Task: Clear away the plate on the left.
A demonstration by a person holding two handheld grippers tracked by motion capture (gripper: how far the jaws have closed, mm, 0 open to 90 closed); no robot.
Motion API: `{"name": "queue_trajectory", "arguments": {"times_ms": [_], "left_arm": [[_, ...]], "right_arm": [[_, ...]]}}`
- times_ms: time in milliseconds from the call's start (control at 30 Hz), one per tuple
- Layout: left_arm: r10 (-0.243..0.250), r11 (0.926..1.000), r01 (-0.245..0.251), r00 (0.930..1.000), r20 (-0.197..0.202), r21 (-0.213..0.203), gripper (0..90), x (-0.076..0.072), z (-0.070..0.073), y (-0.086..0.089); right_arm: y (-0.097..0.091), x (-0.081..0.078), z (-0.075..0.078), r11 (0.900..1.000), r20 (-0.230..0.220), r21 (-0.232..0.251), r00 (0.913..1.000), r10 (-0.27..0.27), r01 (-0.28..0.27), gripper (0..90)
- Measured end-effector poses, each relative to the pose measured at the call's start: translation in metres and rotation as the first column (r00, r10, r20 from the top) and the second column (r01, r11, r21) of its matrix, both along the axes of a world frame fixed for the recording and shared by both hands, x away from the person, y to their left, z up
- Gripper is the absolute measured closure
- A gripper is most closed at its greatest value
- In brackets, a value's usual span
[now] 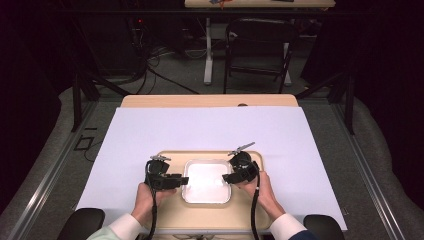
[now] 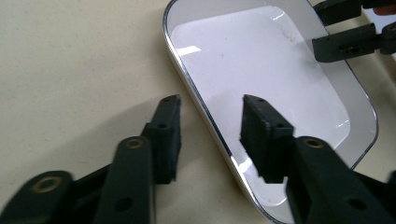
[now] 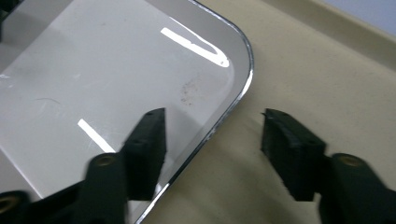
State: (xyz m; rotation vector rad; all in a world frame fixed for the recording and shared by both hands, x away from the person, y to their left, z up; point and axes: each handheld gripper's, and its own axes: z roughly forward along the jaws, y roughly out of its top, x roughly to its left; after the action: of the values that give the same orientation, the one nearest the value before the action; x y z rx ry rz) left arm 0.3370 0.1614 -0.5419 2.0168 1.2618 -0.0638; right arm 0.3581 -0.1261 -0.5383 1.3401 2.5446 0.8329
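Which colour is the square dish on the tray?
White dish, shiny rim; clearest in the left gripper view.

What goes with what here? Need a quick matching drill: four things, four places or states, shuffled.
Things:
1. left gripper
2. right gripper
3. white dish
4. beige tray

Places or states:
A. lies on the white sheet, under the dish
B. open, jaws straddling the dish's right rim
C. sits empty in the middle of the tray
D. open, jaws straddling the dish's left rim

Pairs: 1-D, 2-B, 3-C, 4-A
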Motion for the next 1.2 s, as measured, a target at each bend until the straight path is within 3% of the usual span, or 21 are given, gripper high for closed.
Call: {"name": "queue_trajectory", "arguments": {"times_ms": [133, 300, 367, 533, 767, 933, 1200], "left_arm": [[-0.005, 0.9998, 0.005, 0.9996, 0.029, 0.020, 40.5, -0.001, 0.008, 0.001], [-0.048, 0.9988, 0.047, 0.9933, 0.105, 0.012, 22.8, -0.006, 0.022, 0.001], [-0.073, 0.9969, 0.069, 0.9875, 0.140, 0.037, 19.5, -0.009, 0.028, 0.001], [-0.102, 0.9925, 0.085, 0.9731, 0.207, 0.088, 15.1, -0.014, 0.044, 0.005], [-0.082, 0.9929, 0.059, 0.9682, 0.237, 0.103, 8.4, -0.017, 0.056, 0.026], [-0.065, 0.9931, 0.038, 0.9648, 0.255, 0.111, 5.9, -0.024, 0.064, 0.045], [-0.045, 0.9939, 0.011, 0.9503, 0.308, 0.110, 3.5, -0.038, 0.076, 0.059]], "right_arm": [[0.000, -0.003, 0.008, 0.9993, 0.042, -0.035, 0.9991, -0.007, 0.008, 21.1], [-0.004, -0.010, 0.023, 0.9986, 0.121, -0.050, 0.9924, 0.022, -0.016, 13.9], [-0.008, -0.014, 0.031, 0.9990, 0.150, -0.039, 0.9883, 0.027, -0.022, 11.6], [-0.020, -0.022, 0.047, 0.9998, 0.184, 0.000, 0.9827, 0.019, -0.020, 8.1], [-0.035, -0.035, 0.062, 0.9987, 0.227, 0.043, 0.9737, 0.018, -0.028, 4.5], [-0.049, -0.051, 0.070, 0.9991, 0.272, 0.037, 0.9623, 0.009, -0.019, 3.0], [-0.075, -0.070, 0.081, 0.9985, 0.312, 0.051, 0.9495, -0.036, 0.021, 2.5]]}}
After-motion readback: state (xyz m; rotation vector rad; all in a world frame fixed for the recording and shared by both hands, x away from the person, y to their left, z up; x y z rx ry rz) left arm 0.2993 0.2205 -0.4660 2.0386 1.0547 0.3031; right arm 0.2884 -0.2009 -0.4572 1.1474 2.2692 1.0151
